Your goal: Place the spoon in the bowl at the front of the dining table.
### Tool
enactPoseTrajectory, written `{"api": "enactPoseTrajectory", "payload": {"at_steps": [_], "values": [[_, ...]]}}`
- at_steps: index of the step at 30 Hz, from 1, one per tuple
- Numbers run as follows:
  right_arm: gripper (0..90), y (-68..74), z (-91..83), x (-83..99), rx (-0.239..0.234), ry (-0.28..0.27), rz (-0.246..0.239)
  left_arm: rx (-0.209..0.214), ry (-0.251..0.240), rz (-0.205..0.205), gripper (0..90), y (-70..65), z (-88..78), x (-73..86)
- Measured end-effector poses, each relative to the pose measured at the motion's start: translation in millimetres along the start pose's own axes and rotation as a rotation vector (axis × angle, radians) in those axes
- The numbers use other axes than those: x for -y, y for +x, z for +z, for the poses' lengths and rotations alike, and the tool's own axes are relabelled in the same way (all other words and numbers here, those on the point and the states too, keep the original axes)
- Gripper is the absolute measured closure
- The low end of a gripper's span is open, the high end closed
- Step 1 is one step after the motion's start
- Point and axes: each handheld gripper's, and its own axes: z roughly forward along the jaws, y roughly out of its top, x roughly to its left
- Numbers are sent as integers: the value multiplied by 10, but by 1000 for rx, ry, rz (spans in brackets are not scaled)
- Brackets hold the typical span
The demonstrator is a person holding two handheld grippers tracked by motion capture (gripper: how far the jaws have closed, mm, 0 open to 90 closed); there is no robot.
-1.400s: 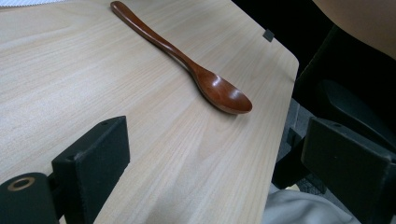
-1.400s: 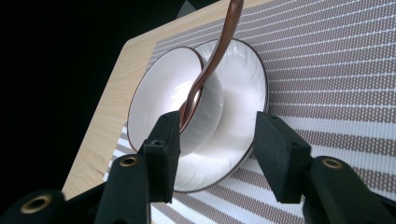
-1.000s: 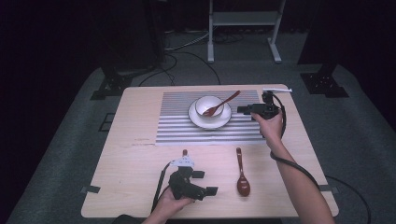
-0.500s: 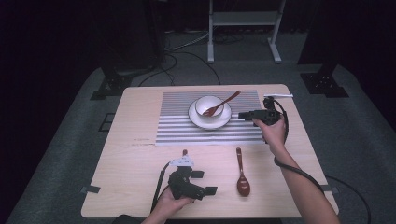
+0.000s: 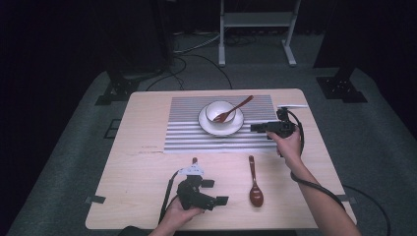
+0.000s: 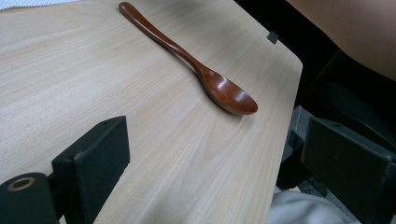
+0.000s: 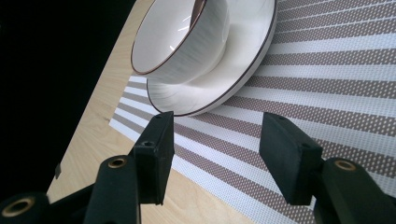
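A dark room with black stands and cables on a grey floor is seen around a pale wooden desk with rounded corners and fine grain. On its far half a woven placemat in grey and white stripes is laid, its mesh texture clear in the right gripper view. On the mat a white glazed bowl with a thin brown rim is set on a matching white plate, and a reddish wooden spoon is leaned in the bowl with its handle pointing away to the right.

The right claw is held level just beside the plate, over the mat's right part; its black, blocky jaws have just been opening, and they are parted with nothing between them, the plate's edge lying just ahead. The step in hand is judged to be the letting go and backing off after the spoon was placed in the bowl.

A second spoon, smooth, lacquered and dark brown, with a slim curved handle and oval bowl, is left on the bare desk near the front edge. The left claw is rested on the desk just to the left of it, jaws spread and empty. Next, a grasp of that slender handle is likely called for; a low, flat approach would be needed, since it lies flush on the wood.
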Motion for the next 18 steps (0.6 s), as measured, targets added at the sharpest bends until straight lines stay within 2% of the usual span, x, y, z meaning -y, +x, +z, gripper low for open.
{"api": "enactPoseTrajectory", "payload": {"at_steps": [18], "values": [[426,-16,17,174,-27,27,-8,-3,-7,-5,67,1,-3,0]]}}
